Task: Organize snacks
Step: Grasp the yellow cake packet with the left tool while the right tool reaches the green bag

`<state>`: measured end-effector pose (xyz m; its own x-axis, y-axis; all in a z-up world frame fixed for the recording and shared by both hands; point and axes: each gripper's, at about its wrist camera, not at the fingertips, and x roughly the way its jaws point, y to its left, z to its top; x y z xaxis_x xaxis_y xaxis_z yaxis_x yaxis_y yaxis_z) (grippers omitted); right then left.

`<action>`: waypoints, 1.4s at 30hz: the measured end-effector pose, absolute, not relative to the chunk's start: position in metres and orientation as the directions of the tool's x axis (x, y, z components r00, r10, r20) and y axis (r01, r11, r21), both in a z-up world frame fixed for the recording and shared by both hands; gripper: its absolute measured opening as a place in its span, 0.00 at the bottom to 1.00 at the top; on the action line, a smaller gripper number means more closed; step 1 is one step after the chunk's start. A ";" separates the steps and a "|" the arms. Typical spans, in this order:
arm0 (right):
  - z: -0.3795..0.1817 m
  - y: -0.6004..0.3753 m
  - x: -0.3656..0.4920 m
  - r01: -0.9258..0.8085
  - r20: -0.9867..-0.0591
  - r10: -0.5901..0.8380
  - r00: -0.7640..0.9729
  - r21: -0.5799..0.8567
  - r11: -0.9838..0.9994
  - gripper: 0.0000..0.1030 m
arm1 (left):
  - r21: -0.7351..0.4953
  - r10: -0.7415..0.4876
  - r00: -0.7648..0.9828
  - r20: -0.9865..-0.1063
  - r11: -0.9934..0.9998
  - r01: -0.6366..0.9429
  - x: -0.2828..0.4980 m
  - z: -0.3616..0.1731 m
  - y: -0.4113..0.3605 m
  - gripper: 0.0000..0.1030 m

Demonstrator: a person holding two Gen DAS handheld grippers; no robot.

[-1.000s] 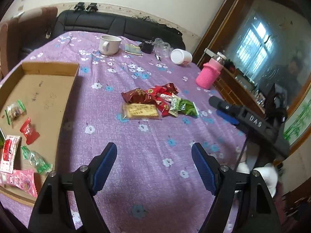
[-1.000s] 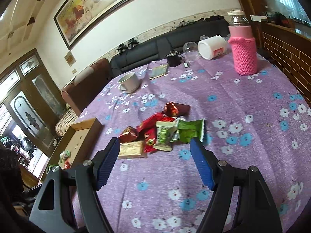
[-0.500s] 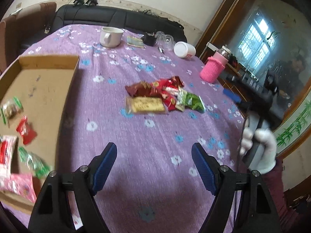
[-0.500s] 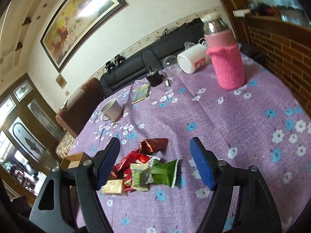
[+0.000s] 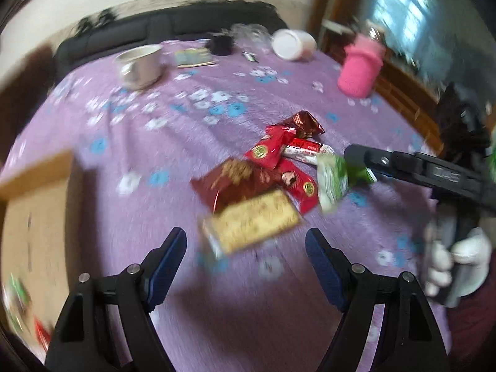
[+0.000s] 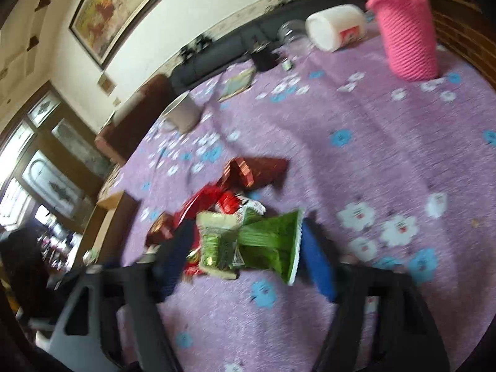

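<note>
While both frames blur, right gripper (image 6: 248, 254) jaws spread, straddling green snack packet (image 6: 272, 241) | left gripper (image 5: 246, 257) spread, empty, near gold biscuit packet (image 5: 252, 221) | pile mid-tablecloth (image 5: 186, 142), cardboard tray (image 5: 34, 217) left | risk: overlapping red wrappers (image 5: 272, 152) dragged along.

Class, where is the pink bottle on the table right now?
The pink bottle stands upright at the table's far right in both views, just right of the tipped white jar.

Red, gold and green snack packets (image 5: 272, 183) lie heaped together on the purple cloth (image 5: 186, 142).
</note>
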<state>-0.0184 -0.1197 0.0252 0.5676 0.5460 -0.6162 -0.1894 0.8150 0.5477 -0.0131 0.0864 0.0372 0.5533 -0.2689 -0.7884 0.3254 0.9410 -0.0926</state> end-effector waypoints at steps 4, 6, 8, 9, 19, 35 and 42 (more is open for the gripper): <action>0.017 -0.119 -0.017 -0.231 -0.561 0.667 0.490 0.655 0.720 0.48 | -0.022 -0.253 0.545 -0.799 0.919 0.394 0.000 0.028 0.069 0.77; 0.015 -0.118 -0.017 -0.227 -0.554 0.681 0.479 0.671 0.706 0.48 | 0.004 -0.239 0.527 -0.816 0.909 0.417 -0.001 0.021 0.062 0.76; 0.015 -0.119 -0.017 -0.208 -0.572 0.656 0.492 0.655 0.727 0.48 | 0.068 -0.208 0.532 -0.821 0.889 0.453 -0.012 0.020 0.051 0.73; 0.015 -0.120 -0.017 -0.202 -0.583 0.639 0.503 0.639 0.742 0.48 | 0.083 -0.199 0.536 -0.821 0.885 0.457 -0.015 0.021 0.050 0.61; 0.025 -0.107 -0.026 -0.196 -0.659 0.476 0.582 0.455 0.869 0.62 | 0.063 -0.246 0.548 -0.799 0.873 0.483 -0.043 0.036 0.049 0.30; 0.022 -0.118 -0.022 -0.123 -0.685 0.426 0.591 0.445 0.887 0.41 | 0.093 -0.235 0.522 -0.820 0.845 0.527 -0.013 0.017 0.022 0.35; 0.025 -0.131 -0.025 -0.093 -0.665 0.433 0.608 0.482 0.871 0.41 | -0.028 -0.305 0.521 -0.797 0.881 0.473 -0.042 0.027 0.051 0.32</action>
<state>-0.0248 -0.1306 0.0252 0.6079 0.4332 -0.6654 -0.0934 0.8713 0.4818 -0.0421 0.0511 0.0268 0.5212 -0.3050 -0.7971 0.4729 0.8807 -0.0278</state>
